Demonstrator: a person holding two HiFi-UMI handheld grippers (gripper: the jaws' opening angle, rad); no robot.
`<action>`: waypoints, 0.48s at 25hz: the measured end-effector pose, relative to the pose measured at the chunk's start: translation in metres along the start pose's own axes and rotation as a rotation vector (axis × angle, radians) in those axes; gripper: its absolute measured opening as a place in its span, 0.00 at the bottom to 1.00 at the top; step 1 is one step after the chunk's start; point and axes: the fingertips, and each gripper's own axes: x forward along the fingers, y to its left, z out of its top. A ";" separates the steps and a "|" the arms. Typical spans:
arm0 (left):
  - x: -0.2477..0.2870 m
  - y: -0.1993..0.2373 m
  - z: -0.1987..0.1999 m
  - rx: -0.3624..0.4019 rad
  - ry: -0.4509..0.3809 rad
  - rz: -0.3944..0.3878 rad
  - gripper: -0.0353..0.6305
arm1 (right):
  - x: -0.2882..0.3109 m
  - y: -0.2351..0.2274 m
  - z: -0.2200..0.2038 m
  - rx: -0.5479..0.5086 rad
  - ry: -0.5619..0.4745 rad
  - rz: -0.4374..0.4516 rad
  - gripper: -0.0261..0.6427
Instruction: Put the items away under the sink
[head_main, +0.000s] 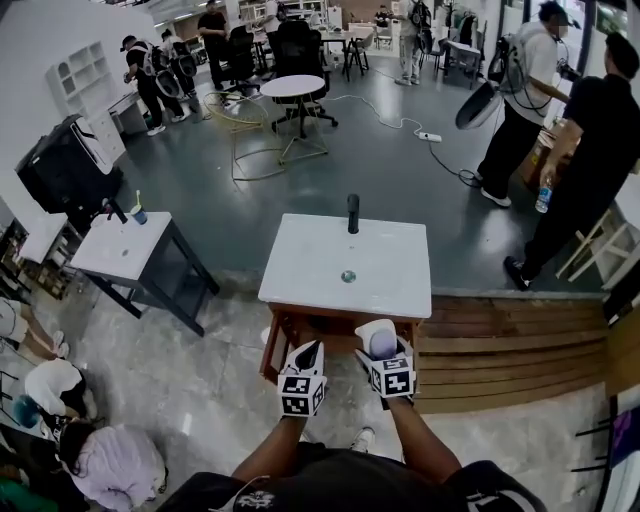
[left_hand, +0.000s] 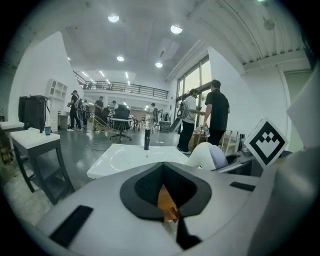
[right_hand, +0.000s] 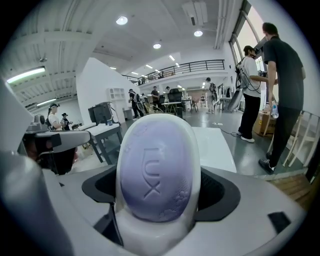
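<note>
1. Our right gripper (head_main: 385, 352) has its jaws pinching a white soap dish (right_hand: 150, 234). A lilac soap bar (right_hand: 157, 170) stands nearly on end in the dish. Both hang just in front of the near edge of the white sink tabletop (head_main: 300, 250), towards its near right corner.
2. Our left gripper (head_main: 307, 352) is just beside the right one, before the middle of that near edge. Its jaws are pressed together with nothing between them.
3. We judge the step in hand to be carrying the soap down into the space beneath the tabletop. We should drop the right gripper well below the near edge first and only then push forward, so the dish clears the wooden stand (head_main: 283, 335).
4. The bar looks loose in its dish, and the dish is smooth. We should level the dish as we go under and move slowly, or the bar may slide out.
5. The space under the tabletop is hidden from here, so we should bend and look before we set anything down.
6. We should hold the left gripper clear of the near left corner, ready to steady the stand.
</note>
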 end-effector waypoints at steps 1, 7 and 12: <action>-0.002 0.004 0.000 0.001 0.003 -0.004 0.06 | 0.000 0.005 0.000 0.003 -0.001 -0.002 0.75; -0.009 0.033 -0.008 0.047 0.008 -0.042 0.06 | 0.009 0.033 0.000 0.027 -0.034 -0.032 0.75; -0.018 0.048 -0.030 0.055 0.029 -0.090 0.06 | 0.014 0.056 -0.020 0.062 -0.028 -0.081 0.75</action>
